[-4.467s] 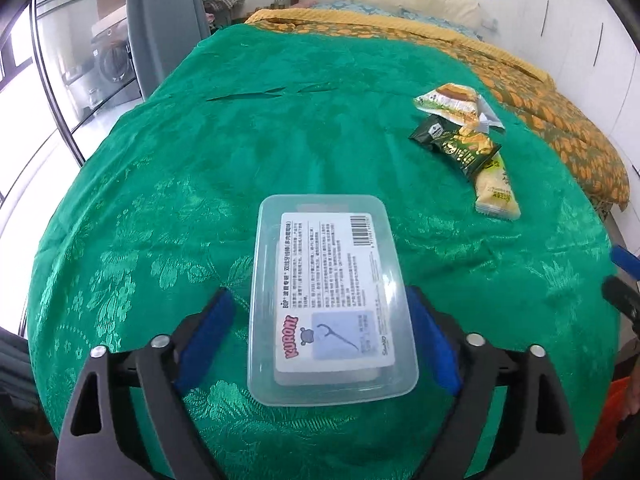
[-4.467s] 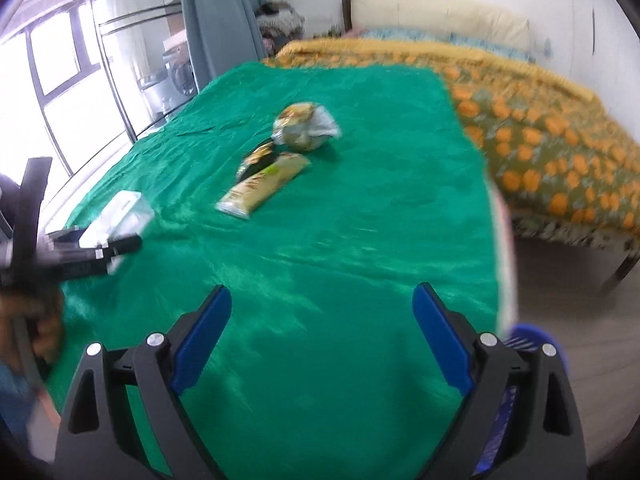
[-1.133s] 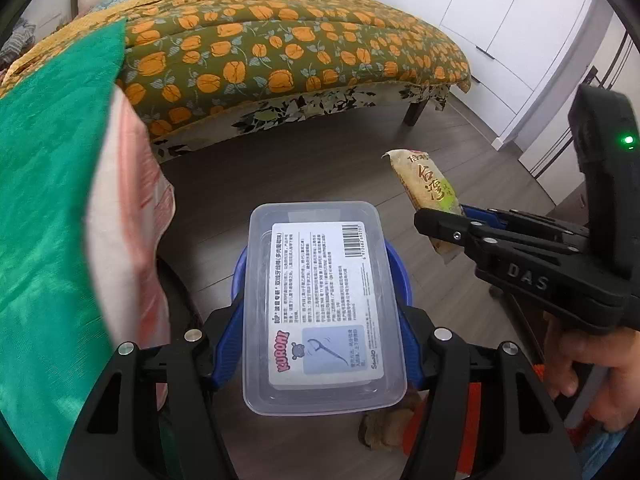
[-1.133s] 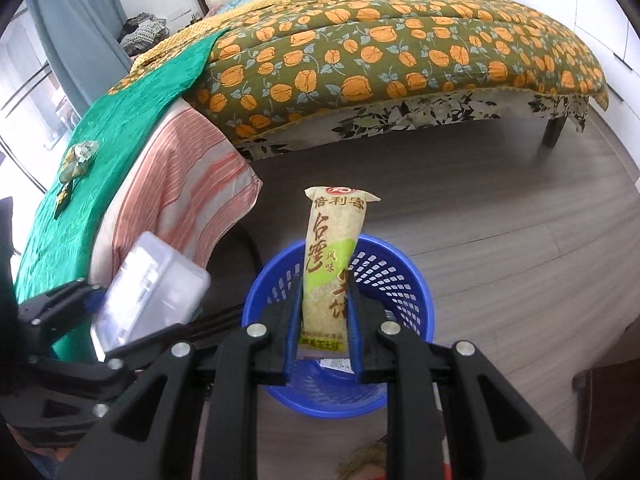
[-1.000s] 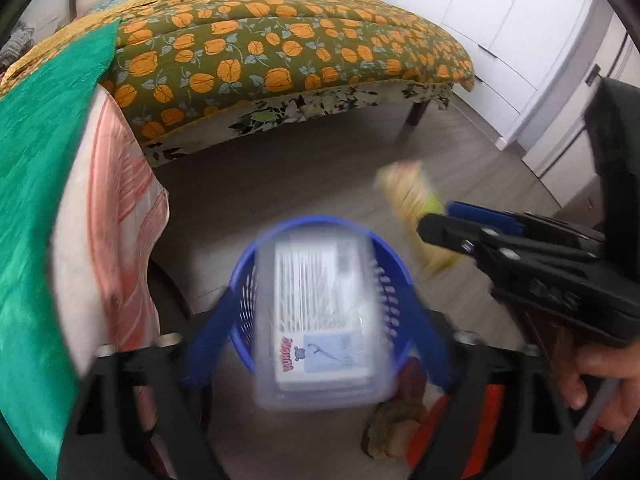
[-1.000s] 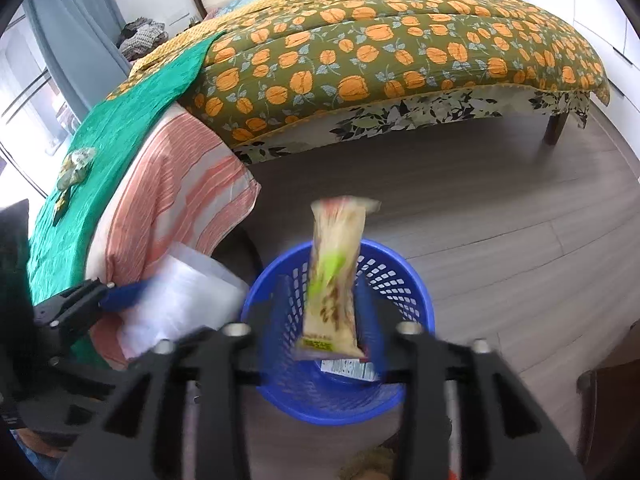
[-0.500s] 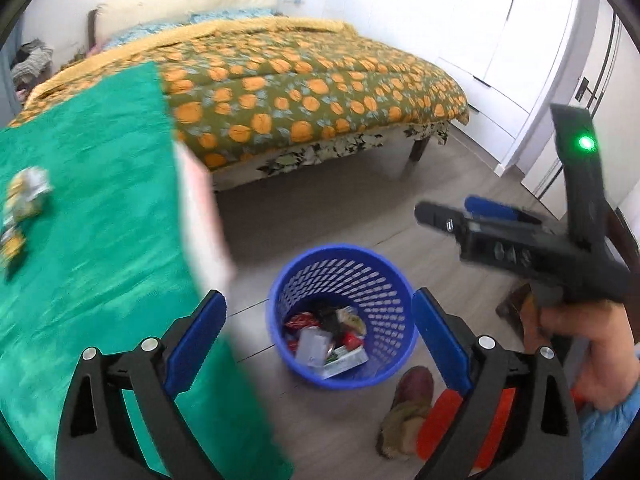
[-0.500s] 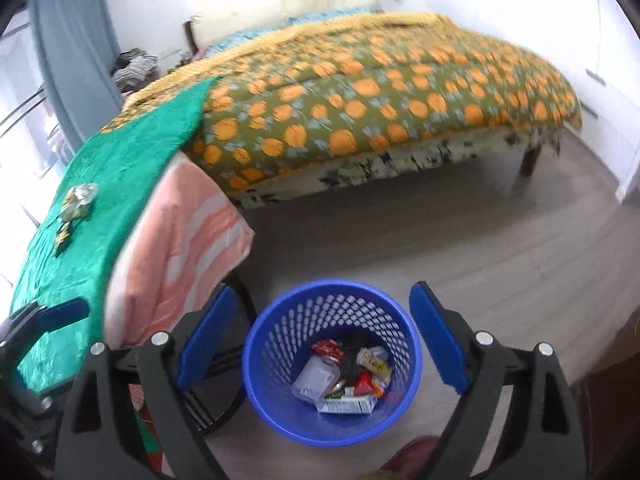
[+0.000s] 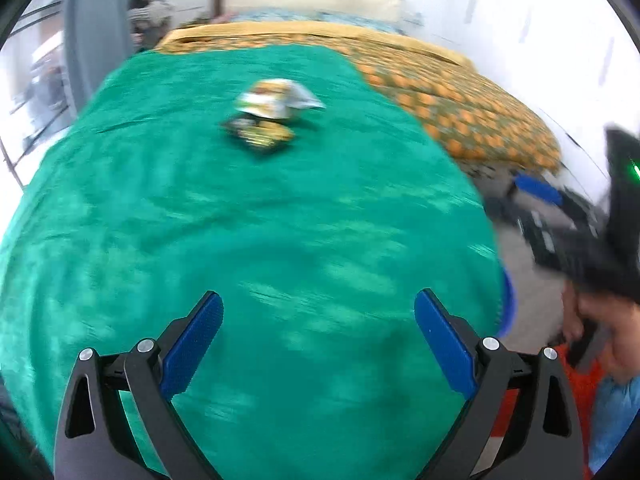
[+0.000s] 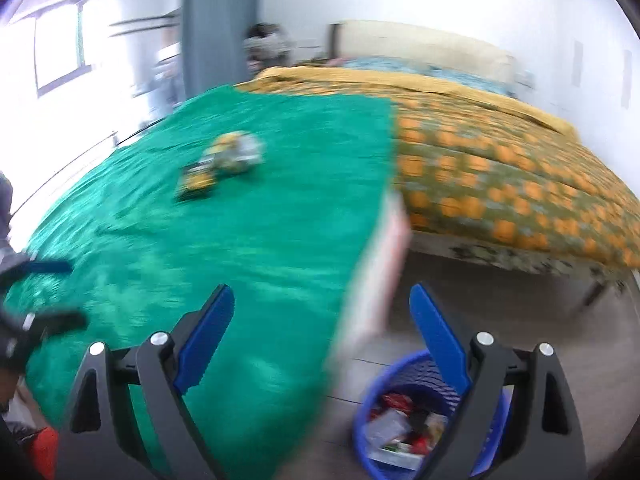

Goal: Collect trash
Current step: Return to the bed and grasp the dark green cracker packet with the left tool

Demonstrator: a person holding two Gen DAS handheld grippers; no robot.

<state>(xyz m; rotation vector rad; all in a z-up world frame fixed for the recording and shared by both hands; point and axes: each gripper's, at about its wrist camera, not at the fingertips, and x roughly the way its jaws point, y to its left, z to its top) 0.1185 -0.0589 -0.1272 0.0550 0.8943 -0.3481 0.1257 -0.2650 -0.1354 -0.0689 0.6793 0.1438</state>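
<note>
Two crinkled snack wrappers (image 9: 268,116), blurred, are seen lying together on the glossy green cloth (image 9: 240,240) covering the bench. A blue perforated plastic basket (image 10: 404,368) on the floor is seen holding mixed packets. The left gripper (image 9: 318,336) fingers are opening, empty; the right gripper (image 10: 322,328) fingers stand wide, empty.
</note>
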